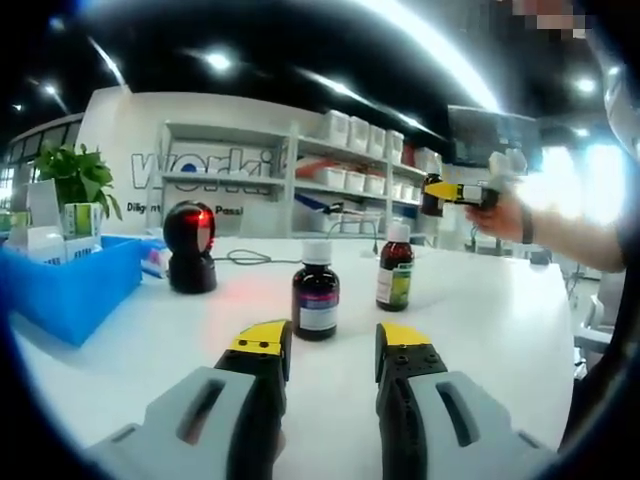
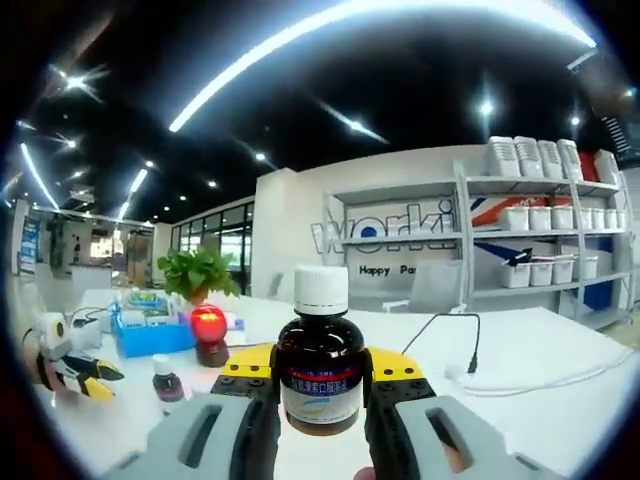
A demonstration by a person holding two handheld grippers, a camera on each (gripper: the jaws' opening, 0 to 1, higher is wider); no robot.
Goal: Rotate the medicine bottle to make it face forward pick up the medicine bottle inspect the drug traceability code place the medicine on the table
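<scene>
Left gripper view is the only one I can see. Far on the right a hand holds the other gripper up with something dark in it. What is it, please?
Observer: It is a brown medicine bottle with a white cap, clamped between the right gripper's jaws, upright.
Operator: Can you see its label?
Observer: Yes, a white label with a blue band faces the right gripper's camera; the print is too small to read.
Operator: Is the scanner in front of it?
Observer: The scanner, glowing red, stands on the table behind the bottle and to its left.
</scene>
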